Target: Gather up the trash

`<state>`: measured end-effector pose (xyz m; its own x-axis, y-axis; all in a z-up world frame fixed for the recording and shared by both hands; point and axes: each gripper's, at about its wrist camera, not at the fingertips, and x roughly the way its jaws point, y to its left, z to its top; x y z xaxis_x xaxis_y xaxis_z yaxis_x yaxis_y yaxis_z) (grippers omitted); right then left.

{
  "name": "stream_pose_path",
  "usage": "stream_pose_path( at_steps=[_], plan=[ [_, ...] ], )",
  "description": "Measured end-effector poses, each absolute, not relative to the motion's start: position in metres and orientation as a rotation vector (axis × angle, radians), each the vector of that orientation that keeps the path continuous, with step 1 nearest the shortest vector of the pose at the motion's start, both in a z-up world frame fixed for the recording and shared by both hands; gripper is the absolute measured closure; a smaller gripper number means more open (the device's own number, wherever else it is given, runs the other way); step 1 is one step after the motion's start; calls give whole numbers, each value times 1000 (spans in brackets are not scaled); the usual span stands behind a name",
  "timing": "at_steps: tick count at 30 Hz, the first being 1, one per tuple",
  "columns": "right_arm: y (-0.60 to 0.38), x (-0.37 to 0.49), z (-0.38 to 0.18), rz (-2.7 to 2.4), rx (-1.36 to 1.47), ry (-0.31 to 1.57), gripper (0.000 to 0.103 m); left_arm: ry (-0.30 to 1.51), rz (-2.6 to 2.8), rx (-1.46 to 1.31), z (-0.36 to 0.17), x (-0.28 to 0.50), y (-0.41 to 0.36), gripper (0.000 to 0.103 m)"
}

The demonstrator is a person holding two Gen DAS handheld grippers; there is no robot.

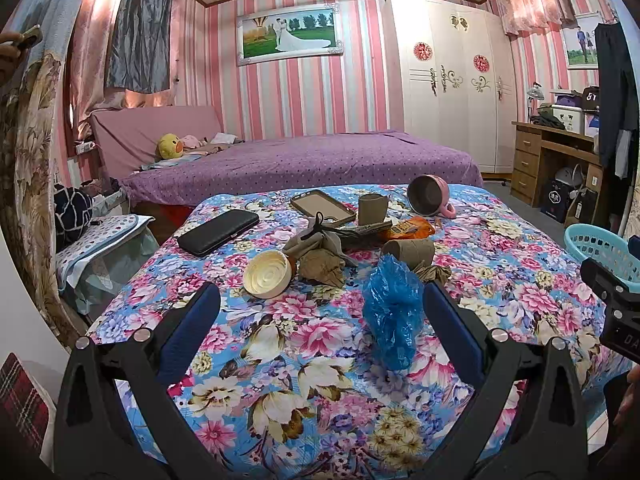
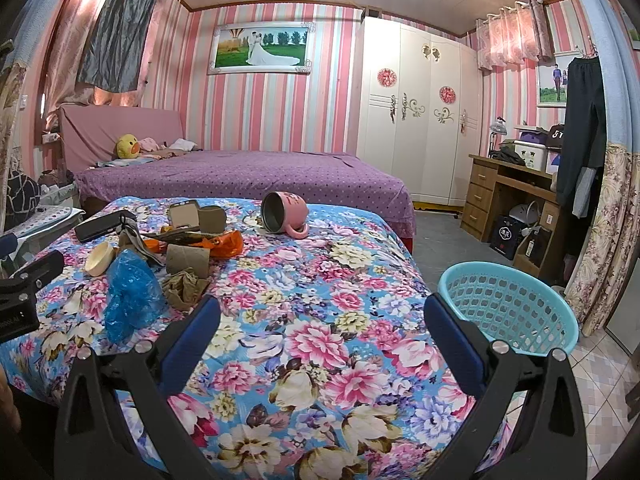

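Observation:
Trash lies on the floral bedspread: a crumpled blue plastic bag, cardboard tubes, crumpled brown paper, an orange wrapper and a cream lid. My left gripper is open and empty, its fingers on either side of the blue bag and just short of it. My right gripper is open and empty over bare bedspread. A turquoise basket stands right of the bed.
A tipped pink mug, a black case, a phone case and a grey cup also lie on the bedspread. A purple bed lies behind, a wooden desk at right.

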<state>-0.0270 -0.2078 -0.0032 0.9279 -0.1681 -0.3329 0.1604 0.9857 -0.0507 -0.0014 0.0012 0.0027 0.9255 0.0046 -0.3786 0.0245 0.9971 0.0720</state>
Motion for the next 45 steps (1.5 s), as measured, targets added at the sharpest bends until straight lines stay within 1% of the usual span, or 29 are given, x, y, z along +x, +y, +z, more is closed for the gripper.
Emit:
stream_pose_path(
  at_steps=[45],
  plan=[
    [-209,-29,-1,-171,-25,343,4,386,-10,79,2,-2,1,5]
  ],
)
